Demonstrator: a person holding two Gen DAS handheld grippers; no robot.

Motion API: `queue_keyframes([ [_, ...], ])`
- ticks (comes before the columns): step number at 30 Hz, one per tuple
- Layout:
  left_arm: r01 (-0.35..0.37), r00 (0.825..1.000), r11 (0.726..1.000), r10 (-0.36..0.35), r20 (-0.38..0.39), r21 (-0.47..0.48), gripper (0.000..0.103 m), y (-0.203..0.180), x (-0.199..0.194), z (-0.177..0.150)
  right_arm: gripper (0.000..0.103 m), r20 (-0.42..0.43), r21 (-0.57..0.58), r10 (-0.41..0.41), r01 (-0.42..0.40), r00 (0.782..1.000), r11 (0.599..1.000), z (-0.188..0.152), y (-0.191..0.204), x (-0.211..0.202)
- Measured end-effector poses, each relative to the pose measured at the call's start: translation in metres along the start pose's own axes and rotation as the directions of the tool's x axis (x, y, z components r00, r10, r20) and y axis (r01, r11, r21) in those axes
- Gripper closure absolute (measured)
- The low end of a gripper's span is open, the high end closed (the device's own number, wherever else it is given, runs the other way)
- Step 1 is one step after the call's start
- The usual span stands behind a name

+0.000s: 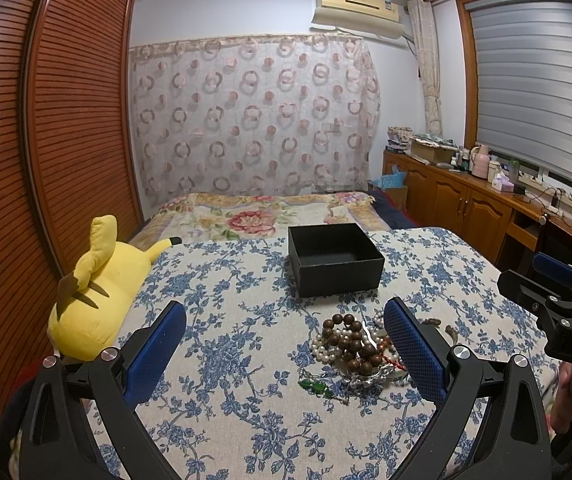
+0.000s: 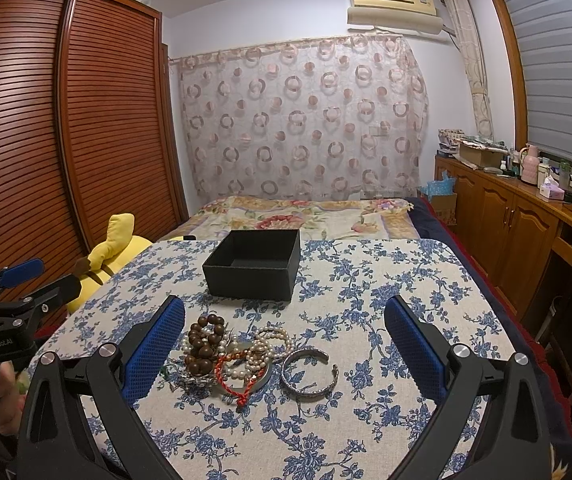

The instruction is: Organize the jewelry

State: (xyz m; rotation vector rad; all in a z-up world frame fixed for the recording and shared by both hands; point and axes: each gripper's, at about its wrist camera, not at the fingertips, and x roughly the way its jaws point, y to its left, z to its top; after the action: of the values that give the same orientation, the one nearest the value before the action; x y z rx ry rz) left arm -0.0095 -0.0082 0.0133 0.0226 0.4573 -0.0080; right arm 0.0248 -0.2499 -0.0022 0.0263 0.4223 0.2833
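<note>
With both my left tool (image 1: pixel 286 336) and right tool (image 2: pixel 286 332) wide and empty, I could snag the whole tangled jewelry pile (image 2: pixel 229 354) instead of dropping one piece into the box (image 2: pixel 254 265).

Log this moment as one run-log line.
left hand-held gripper open | right hand-held gripper open | jewelry pile on tablecloth | black box empty

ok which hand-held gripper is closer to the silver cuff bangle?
Right. The right hand-held gripper is open directly over the silver cuff bangle; the left hand-held gripper, also open, sits over the pile's far side.
</note>
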Motion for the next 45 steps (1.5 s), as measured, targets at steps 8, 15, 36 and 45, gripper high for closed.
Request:
queue_keyframes([
  [8,0.0,1.0,1.0,0.0,0.0,-0.002,0.008,0.001,0.0,0.0,0.002,0.0,-0.001,0.0,0.0,1.0,1.0,0.001,0.0,-0.001],
  [15,0.004,1.0,1.0,-0.004,-0.01,-0.005,0.008,0.0,0.001,0.0,0.002,-0.007,-0.002,0.006,-0.006,1.0,1.0,-0.002,0.004,0.003],
  [36,0.122,0.979,0.992,-0.124,-0.159,-0.025,0.008,0.011,0.061,-0.043,0.024,-0.201,-0.084,0.043,-0.061,0.979,0.995,-0.035,-0.025,0.06],
  [45,0.171,0.957,0.984,-0.176,-0.23,-0.044,0.008,0.009,0.082,-0.056,0.043,-0.362,-0.126,0.094,-0.149,0.927,0.981,-0.054,-0.024,0.103],
])
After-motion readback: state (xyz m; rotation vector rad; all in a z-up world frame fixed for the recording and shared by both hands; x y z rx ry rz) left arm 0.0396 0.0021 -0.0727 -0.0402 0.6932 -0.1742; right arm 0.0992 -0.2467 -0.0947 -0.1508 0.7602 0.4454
